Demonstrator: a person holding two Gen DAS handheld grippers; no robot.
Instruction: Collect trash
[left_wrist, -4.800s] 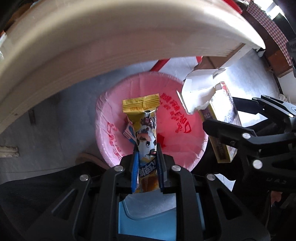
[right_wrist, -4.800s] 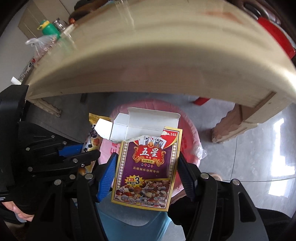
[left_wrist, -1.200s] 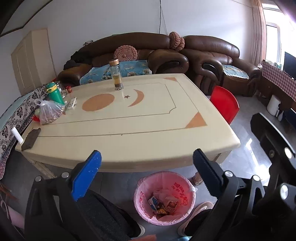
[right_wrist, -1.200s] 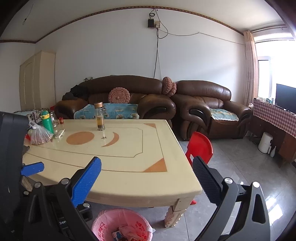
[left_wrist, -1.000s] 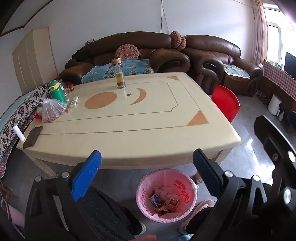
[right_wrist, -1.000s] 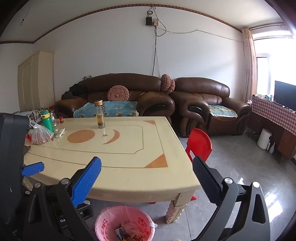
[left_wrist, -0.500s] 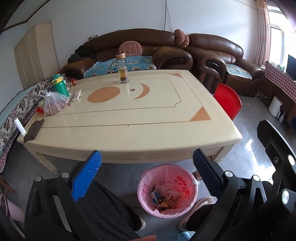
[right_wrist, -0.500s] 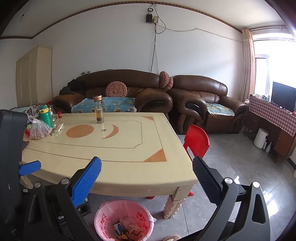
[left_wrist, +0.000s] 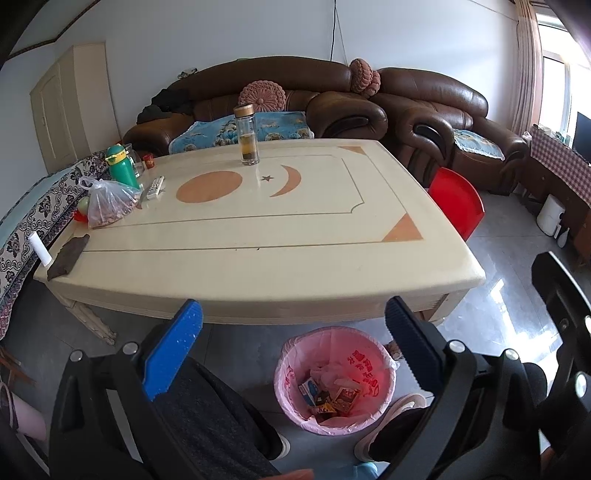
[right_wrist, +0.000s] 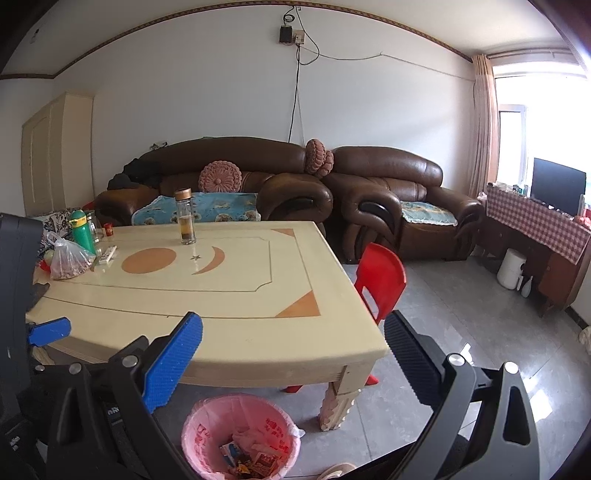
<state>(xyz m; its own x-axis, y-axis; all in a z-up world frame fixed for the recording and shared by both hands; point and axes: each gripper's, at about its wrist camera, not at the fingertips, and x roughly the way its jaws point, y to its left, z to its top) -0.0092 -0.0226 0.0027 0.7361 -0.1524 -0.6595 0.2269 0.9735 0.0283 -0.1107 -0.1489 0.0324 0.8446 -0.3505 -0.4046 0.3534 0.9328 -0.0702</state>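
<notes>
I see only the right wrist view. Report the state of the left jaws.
Observer: The left gripper is wide open, with nothing between its jaws.
Operator: Say what is left of the bin.
Observer: The person's leg, in dark grey cloth, is close beside it.
Operator: Check the table at its near left corner.
Observer: A white roll stands upright just off that corner.

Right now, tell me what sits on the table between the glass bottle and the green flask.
A white remote lies between the glass bottle and green flask; otherwise bare tabletop, shown in both views.
</notes>
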